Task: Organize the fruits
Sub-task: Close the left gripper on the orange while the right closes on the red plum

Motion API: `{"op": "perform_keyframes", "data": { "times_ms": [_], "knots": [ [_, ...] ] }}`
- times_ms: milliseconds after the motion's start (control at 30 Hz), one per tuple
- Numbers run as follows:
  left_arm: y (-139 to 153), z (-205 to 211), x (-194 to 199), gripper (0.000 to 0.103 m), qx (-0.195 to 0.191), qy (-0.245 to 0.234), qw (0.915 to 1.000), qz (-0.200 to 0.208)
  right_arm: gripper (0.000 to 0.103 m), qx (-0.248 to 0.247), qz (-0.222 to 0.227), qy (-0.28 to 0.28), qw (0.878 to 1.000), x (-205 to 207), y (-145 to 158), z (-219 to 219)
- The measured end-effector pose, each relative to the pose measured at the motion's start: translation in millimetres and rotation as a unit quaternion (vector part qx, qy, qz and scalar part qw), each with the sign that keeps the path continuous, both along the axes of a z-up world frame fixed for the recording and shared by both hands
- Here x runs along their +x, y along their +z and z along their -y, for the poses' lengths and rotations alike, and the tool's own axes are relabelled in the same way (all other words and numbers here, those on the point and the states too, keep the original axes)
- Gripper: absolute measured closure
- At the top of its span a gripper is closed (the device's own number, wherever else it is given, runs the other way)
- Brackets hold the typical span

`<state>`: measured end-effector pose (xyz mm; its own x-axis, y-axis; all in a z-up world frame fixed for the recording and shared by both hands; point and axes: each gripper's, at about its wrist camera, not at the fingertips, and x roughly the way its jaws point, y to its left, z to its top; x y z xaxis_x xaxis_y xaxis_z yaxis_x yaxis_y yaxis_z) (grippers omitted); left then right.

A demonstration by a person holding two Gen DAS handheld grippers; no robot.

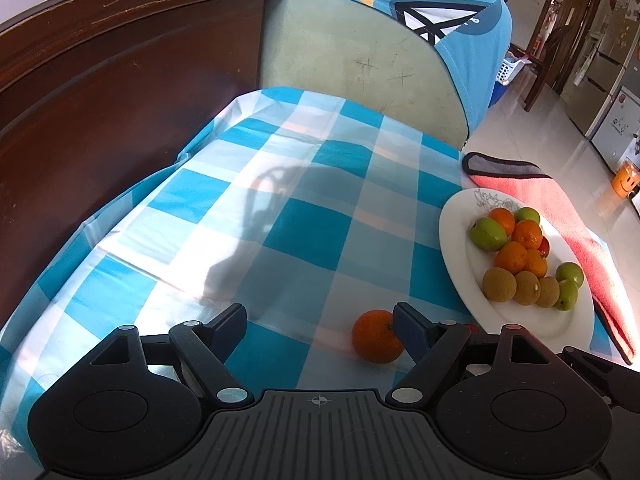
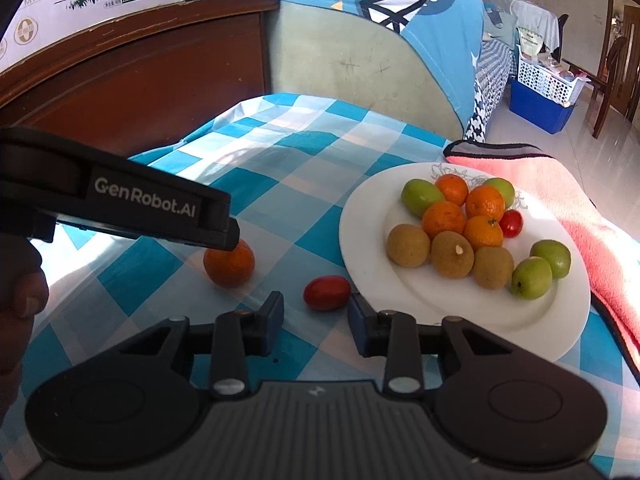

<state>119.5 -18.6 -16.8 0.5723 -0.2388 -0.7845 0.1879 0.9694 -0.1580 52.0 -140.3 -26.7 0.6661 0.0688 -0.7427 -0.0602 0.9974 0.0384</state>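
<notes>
A white plate on the blue checked tablecloth holds several oranges, green fruits, brown fruits and a red tomato; it also shows in the left wrist view. A loose orange lies on the cloth beside the inner face of my left gripper's right finger. My left gripper is open wide and empty. In the right wrist view the same orange sits under the left gripper's body. A loose red tomato lies just ahead of my open, empty right gripper.
A pink towel lies right of the plate, over the table's right edge. A dark wooden headboard runs along the left, and a green chair back with a blue cover stands behind the table.
</notes>
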Motion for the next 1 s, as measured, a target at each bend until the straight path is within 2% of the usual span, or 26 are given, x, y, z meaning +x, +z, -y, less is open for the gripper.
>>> {"op": "perform_keyframes", "data": {
  "times_ms": [267,533,700,767,867,1000],
  "knots": [
    [-1,-2,0,0.023,-0.012,0.003,0.9999,-0.002,0.083,-0.001,0.005,0.002,1.0,2,-1,1],
    [-7,12,-8,0.028,-0.01,-0.036,0.9993,0.002,0.085,-0.001,0.002,0.018,1.0,-1,0,0],
    [-12,13,-8,0.049,-0.01,-0.04,0.9991,0.001,0.085,-0.002,0.003,0.017,1.0,-4,5,3],
    [-11,11,-8,0.065,-0.011,-0.04,0.9992,0.002,0.083,-0.003,0.005,0.013,1.0,-4,4,4],
    [-10,5,-7,0.069,-0.015,-0.029,0.9995,0.003,0.082,0.001,0.008,0.003,1.0,-3,3,3],
    [-9,-1,-7,0.074,-0.014,-0.023,0.9996,0.001,0.08,-0.028,0.03,0.013,0.999,-5,6,-4]
  ]
}}
